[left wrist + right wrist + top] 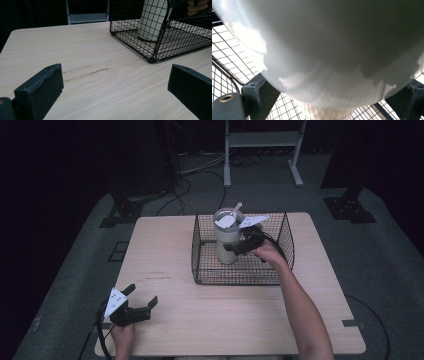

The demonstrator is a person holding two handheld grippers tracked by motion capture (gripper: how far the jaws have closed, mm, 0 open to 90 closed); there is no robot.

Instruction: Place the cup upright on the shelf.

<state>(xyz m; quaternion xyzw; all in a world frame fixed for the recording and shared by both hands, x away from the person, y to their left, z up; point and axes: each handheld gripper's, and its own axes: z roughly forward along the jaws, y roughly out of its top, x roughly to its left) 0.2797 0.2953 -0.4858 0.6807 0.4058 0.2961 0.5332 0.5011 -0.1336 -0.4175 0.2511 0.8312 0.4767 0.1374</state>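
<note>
A cream tumbler (225, 251) with a lid and a straw stands upright inside a black wire basket (235, 281) on the far half of the wooden table (225, 320). My right gripper (232, 247) reaches into the basket from the right, its jaws pressed against both sides of the tumbler (332, 50). My left gripper (141, 295) rests low over the table's front left, open, with nothing between its jaws. From the left gripper (115, 85) I see bare wood ahead and the basket (160, 37) with the tumbler (152, 20) farther off.
The basket's wire walls rise around the tumbler, and its mesh floor (227, 57) lies under the right gripper. A faint scratch (86, 72) marks the wood. A metal stand (262, 142) is on the floor beyond the table.
</note>
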